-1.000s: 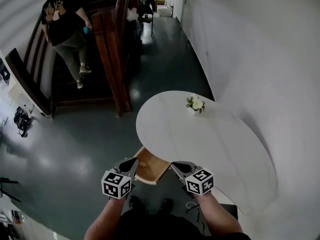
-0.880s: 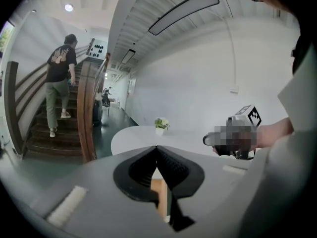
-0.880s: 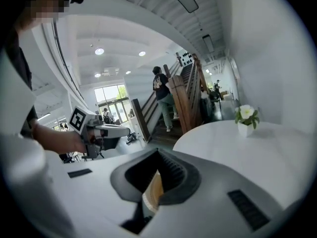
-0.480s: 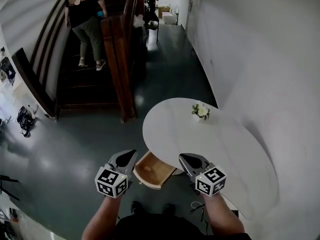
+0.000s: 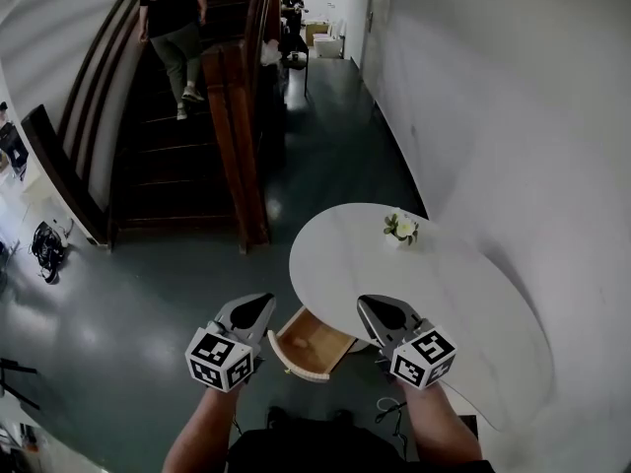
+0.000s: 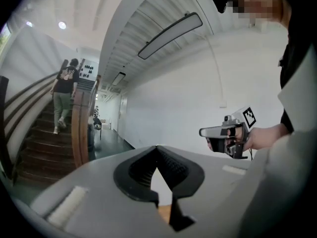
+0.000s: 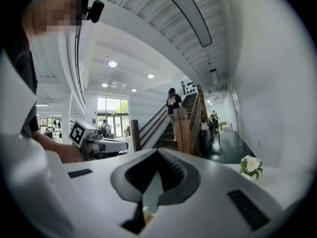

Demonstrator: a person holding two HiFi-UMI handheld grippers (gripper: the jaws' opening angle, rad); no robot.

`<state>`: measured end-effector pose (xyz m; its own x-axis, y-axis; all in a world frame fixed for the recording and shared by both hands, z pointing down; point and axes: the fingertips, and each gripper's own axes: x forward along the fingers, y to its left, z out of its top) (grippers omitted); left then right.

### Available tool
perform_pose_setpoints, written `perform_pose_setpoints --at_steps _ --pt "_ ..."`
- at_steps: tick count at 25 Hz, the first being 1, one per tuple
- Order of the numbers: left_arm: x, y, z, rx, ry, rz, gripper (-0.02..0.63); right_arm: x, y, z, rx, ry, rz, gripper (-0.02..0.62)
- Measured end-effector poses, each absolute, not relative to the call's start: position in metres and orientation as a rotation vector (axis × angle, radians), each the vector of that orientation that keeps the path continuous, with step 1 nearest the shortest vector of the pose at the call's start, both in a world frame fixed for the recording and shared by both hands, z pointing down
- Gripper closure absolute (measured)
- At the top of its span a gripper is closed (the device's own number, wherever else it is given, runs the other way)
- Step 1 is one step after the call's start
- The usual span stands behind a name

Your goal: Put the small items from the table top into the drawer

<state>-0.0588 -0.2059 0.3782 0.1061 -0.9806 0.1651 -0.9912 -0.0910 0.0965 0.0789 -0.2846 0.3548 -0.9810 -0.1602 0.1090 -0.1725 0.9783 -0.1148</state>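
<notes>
moved: person [image 5: 175,18] has climbed higher up the stairs, grippers now wider apart | left gripper [image 5: 253,311]: jaws together, empty | right gripper [image 5: 383,314]: jaws together, empty | drawer [image 5: 314,344]: open between them, under table [image 5: 473,313] edge | flower [image 5: 400,228]: on table's far side

I'm watching a person [image 5: 175,18] climbing the dark wooden staircase [image 5: 158,166] at upper left, its banister [image 5: 233,116] rising alongside, while a black bundle [image 5: 44,244] is lying on the glossy floor [image 5: 148,299] far left
</notes>
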Motion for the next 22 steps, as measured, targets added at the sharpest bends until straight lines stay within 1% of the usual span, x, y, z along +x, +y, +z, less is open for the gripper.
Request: perform_pose_setpoints --at_steps 10,22 --pt "-0.08 -0.201 0.39 2.095 -2.061 0.115 0.597 0.075 -0.279 0.359 0.283 -3.026 0.196 0.584" --pt "-0.08 -0.193 0.401 2.06 -2.05 0.102 0.597 0.076 -0.271 0.364 0.259 -3.022 0.211 0.584"
